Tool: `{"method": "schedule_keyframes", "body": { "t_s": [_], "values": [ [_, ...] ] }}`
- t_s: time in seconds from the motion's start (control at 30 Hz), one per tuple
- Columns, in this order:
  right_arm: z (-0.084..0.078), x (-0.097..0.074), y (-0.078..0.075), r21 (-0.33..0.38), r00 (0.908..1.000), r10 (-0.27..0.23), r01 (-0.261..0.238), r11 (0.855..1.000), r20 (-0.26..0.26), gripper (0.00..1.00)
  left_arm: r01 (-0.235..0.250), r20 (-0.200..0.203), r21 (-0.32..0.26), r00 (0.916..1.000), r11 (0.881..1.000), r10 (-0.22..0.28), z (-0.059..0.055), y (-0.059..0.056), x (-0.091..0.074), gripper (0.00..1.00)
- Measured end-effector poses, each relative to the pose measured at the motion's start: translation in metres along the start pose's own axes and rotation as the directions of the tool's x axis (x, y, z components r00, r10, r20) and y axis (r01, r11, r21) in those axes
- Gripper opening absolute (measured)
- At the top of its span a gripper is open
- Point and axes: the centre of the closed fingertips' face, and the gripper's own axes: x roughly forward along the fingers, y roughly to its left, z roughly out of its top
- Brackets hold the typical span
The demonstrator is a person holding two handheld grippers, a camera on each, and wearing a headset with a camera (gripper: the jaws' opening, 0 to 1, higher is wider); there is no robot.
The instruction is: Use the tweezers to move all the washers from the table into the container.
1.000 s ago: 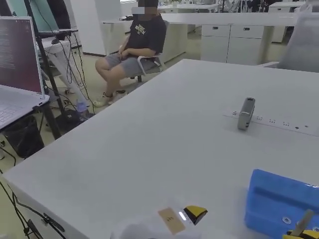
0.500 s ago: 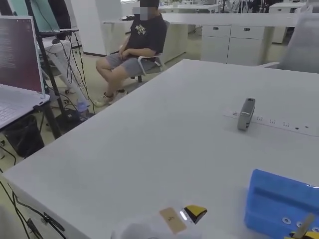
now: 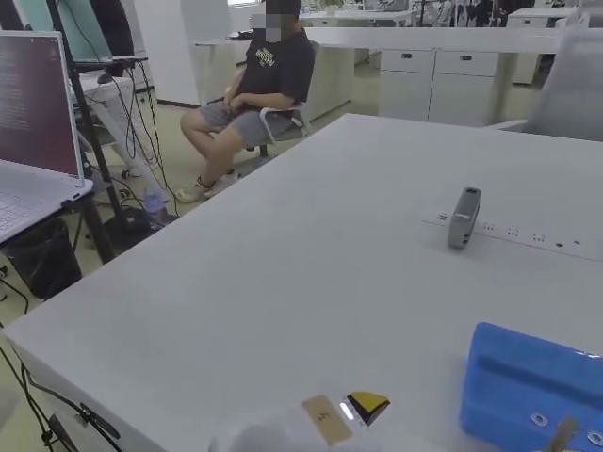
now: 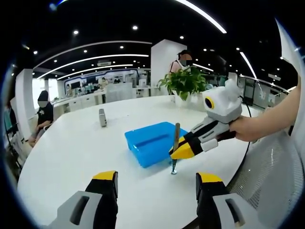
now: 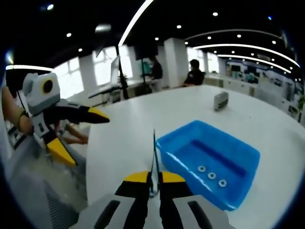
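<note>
The blue container (image 5: 209, 162) lies on the white table (image 3: 311, 264) with three washers (image 5: 212, 175) in a row on its floor. Two washers (image 3: 539, 419) are visible in the head view. My right gripper (image 5: 152, 177) is shut on the tweezers (image 5: 155, 152), which point forward beside the container's near corner. In the left gripper view the tweezers (image 4: 176, 143) point down, their tips at the table just outside the container (image 4: 152, 140). My left gripper (image 4: 157, 179) is open with nothing between its jaws; it also appears, held off the table's edge, as the left gripper (image 5: 62, 119).
A small grey device (image 3: 464, 217) stands on a white power strip (image 3: 528, 235) at the far side of the table. A laptop (image 3: 33, 122) sits on a stand to the left. A person (image 3: 254, 85) sits on a chair beyond the table.
The tweezers and the right gripper's yellow tip have slid down toward the head view's bottom edge. More washers now lie uncovered in the container. The left gripper has barely moved.
</note>
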Motion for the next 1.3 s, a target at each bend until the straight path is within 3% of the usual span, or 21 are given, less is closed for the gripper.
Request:
{"method": "schedule_keyframes", "body": {
  "t_s": [0.17,0.47,0.6,0.7,0.73,0.83,0.93,1.1,1.3],
  "values": [
    [0.0,0.0,-0.005,0.01,1.0,-0.005,0.005,1.0,0.002,0.04,0.001,-0.002,0.001,1.0,1.0,-0.001,0.0,0.0,0.0,0.66],
    [-0.001,0.001,0.002,0.001,0.9999,0.014,-0.014,1.0,0.004,0.04,0.001,-0.006,0.004,1.0,1.0,-0.001,-0.001,-0.001,0.0,0.66],
    [-0.002,0.002,0.008,-0.128,0.9995,0.027,-0.029,0.991,-0.019,0.03,0.0,-0.008,0.006,1.0,1.0,0.0,-0.001,0.0,0.0,0.65],
    [-0.005,0.002,0.016,-0.267,0.9981,0.033,-0.046,0.963,-0.053,0.03,-0.001,-0.007,0.006,1.0,1.0,0.001,-0.001,0.0,0.0,0.65],
    [-0.005,0.002,0.018,-0.281,0.9978,0.037,-0.051,0.958,-0.055,0.03,-0.001,-0.007,0.006,1.0,1.0,0.001,-0.001,0.0,0.0,0.65],
    [-0.004,0.003,0.016,-0.244,0.9984,0.035,-0.044,0.969,-0.044,0.03,-0.001,-0.006,0.006,1.0,1.0,0.001,-0.001,0.0,0.0,0.65],
    [-0.004,0.002,0.009,-0.159,0.9991,0.026,-0.031,0.987,-0.034,0.03,-0.002,-0.008,0.009,1.0,1.0,0.002,-0.001,0.0,0.0,0.65],
    [-0.002,-0.005,0.003,-0.138,0.9989,0.02,-0.025,0.99,-0.043,0.03,-0.006,-0.01,0.01,0.9999,1.0,0.006,-0.002,0.001,0.0,0.65],
    [0.015,-0.018,-0.001,-0.064,0.9995,0.029,-0.028,0.998,0.016,0.03,-0.004,-0.006,0.01,1.0,1.0,0.004,-0.001,0.001,0.0,0.65]
  ]
}}
